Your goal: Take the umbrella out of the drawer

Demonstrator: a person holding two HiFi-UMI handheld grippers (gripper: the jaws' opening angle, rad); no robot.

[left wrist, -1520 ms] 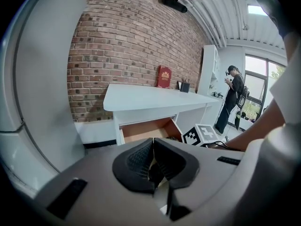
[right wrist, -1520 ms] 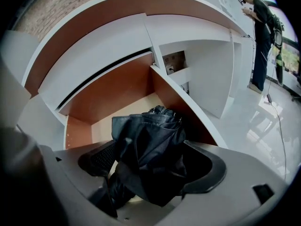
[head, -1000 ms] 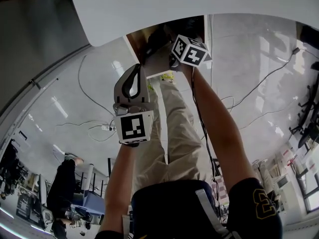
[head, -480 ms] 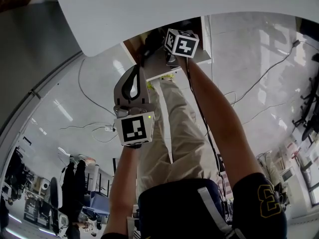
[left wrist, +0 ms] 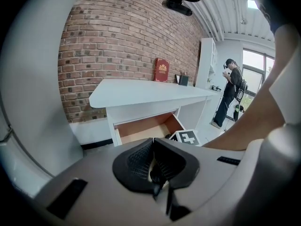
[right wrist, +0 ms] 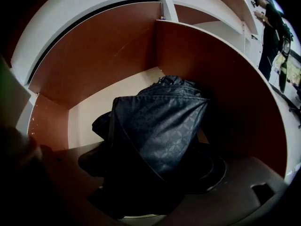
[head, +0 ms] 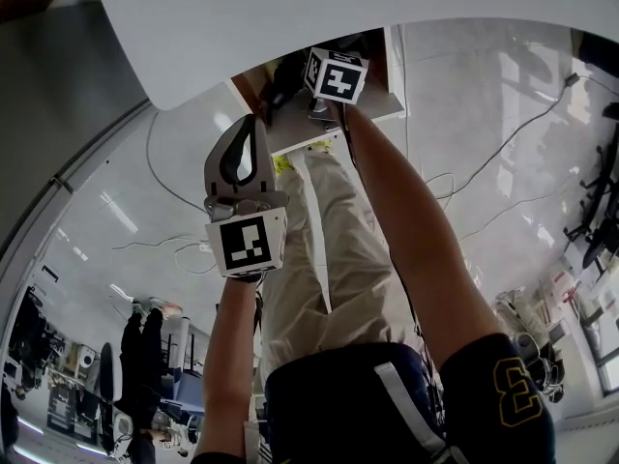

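- Registers movement against a second ago: right gripper further up and deeper into the drawer; left gripper drifted slightly toward its own side.
- Finds the left gripper nearest, held over the floor short of the desk, pads pressed together with nothing between them; idle.
- Finds the right gripper inside the drawer, jaws closed on the dark patterned fabric of the umbrella, the cloth bulging up and over them.
- Places the umbrella wholly within the drawer, near the right-hand wall; cannot tell whether lifted clear of the pale bottom panel.
- Judges the grasp made and the withdrawal not yet begun. Calls next for a lift and a pull back toward the body, clearing the drawer front and the underside of the desk top. Flags the loose fabric as a likely snag or slip risk.
- Takes the grip and the umbrella from the right gripper view alone; gets from the head view only a dark shape past the marker cube.
- Takes from the left gripper view alone: drawer open beneath the desk top, marker cube of the right gripper at its mouth, brick wall behind, red book upright on the desk, a person standing far off by a window.
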